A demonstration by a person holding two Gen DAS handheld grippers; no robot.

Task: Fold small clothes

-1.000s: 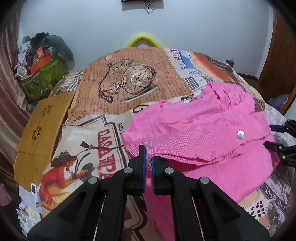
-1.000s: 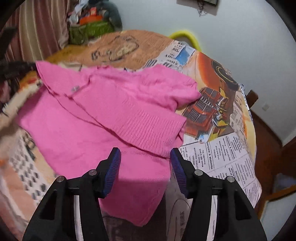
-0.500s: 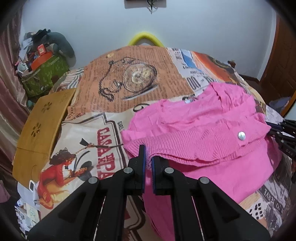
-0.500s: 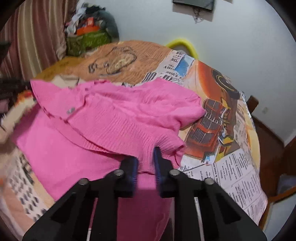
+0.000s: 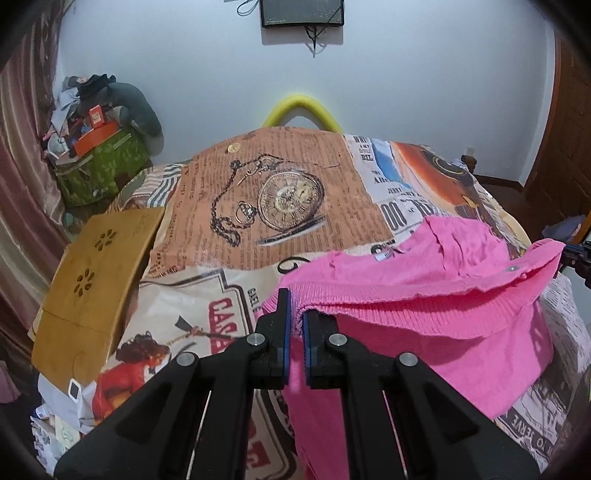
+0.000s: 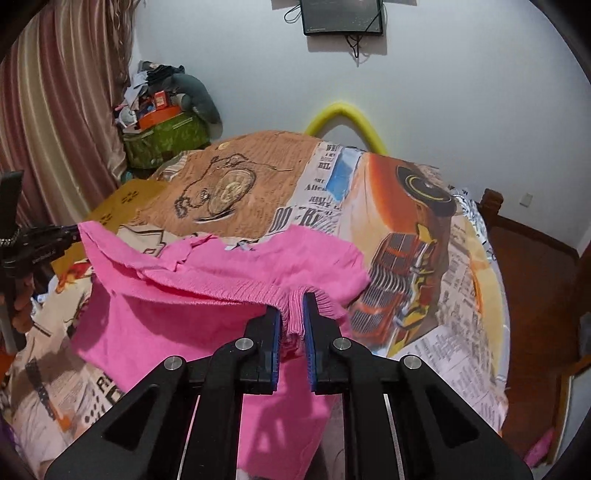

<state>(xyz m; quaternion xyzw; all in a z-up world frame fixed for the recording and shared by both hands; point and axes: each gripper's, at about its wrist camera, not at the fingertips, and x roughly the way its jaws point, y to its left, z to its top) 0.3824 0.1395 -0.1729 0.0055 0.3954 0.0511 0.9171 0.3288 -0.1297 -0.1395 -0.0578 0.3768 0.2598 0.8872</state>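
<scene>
A home bedroom. A bed (image 5: 295, 206) under a printed newspaper-collage cover fills the room, with a curtain (image 6: 62, 110) at the side. A cluttered pile of belongings (image 5: 99, 147) sits in the corner, and a small screen (image 6: 341, 16) hangs on the plain wall.

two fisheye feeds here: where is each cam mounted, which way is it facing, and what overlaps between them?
Left wrist: sits on the left gripper, looks forward and down over the printed bedspread to the far wall; own fingers shut on the pink sweater hem, right gripper at the right edge.
Right wrist: sits on the right gripper, same heading, from further right; own fingers pinch the ribbed hem, left gripper at the left edge.
Shared: sweater, bedspread, yellow arch, wall screen, green bag.
</scene>
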